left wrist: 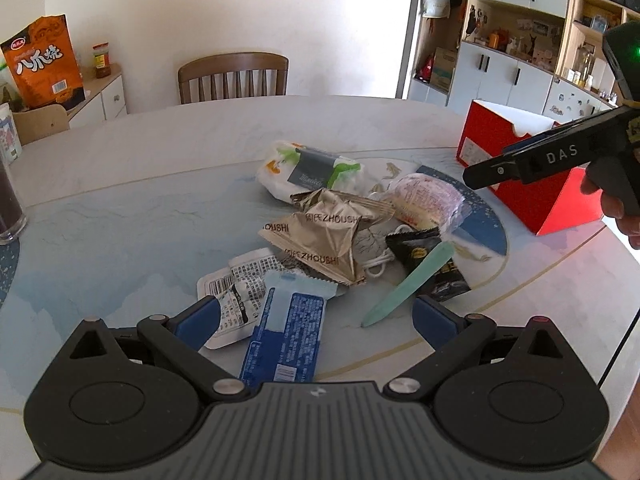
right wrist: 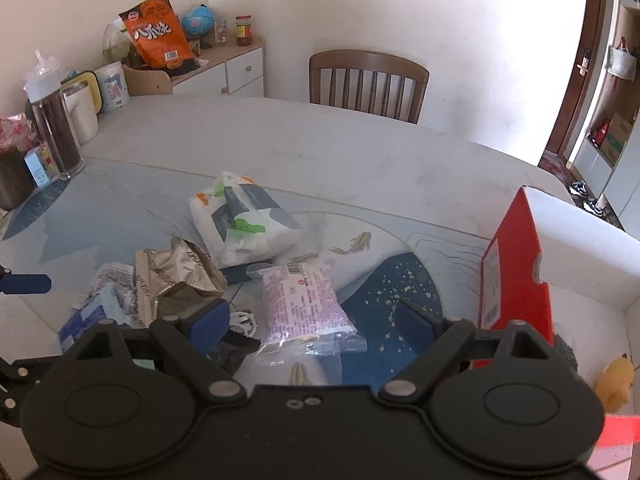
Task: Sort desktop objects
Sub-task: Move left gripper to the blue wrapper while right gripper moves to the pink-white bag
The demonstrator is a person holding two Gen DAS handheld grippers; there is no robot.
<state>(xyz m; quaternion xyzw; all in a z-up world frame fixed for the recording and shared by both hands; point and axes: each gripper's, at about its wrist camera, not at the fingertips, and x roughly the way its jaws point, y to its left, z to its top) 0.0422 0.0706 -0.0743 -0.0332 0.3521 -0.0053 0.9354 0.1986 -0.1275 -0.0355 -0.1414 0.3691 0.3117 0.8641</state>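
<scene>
A pile of desktop objects lies mid-table: a blue wrapper, a white printed packet, gold wrappers, a black packet, a green flat stick, a tissue pack and a pink snack bag. My left gripper is open, its jaws astride the blue wrapper. My right gripper is open around the pink snack bag. It shows side-on in the left wrist view. A red box stands at the right.
The red box is white inside and holds a yellow toy. A wooden chair stands behind the table. A dark glass jar, cups and tins crowd the table's left end. An orange snack bag sits on a cabinet.
</scene>
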